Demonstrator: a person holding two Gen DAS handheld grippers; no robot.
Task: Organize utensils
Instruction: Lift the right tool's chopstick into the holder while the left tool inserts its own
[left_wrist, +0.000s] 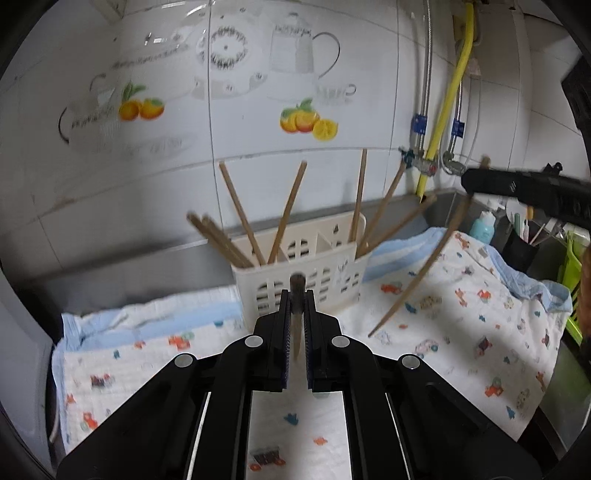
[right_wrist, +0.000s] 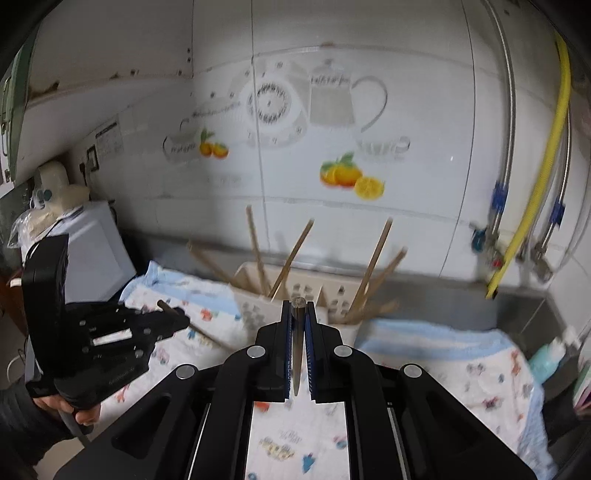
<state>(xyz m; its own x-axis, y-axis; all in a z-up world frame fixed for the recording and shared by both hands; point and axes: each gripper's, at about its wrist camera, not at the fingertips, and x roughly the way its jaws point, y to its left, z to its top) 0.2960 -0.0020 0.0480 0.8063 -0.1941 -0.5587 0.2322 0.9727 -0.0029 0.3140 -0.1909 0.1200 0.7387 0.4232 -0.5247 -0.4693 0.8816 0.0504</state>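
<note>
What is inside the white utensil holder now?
Several wooden chopsticks stand tilted inside the white utensil holder, leaning outward. Their lower ends and the holder's bottom are hidden by its walls.

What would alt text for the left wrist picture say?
Black left tongs grip one chopstick before a white slotted holder of chopsticks on a patterned cloth; at right, the right tongs hold another chopstick.

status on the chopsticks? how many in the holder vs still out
Done: several chopsticks already stand in the white holder; exact count blurred. In hand: left gripper and right gripper each clamp one chopstick. Left: drop those two in. No others seen on the cloth.
</note>
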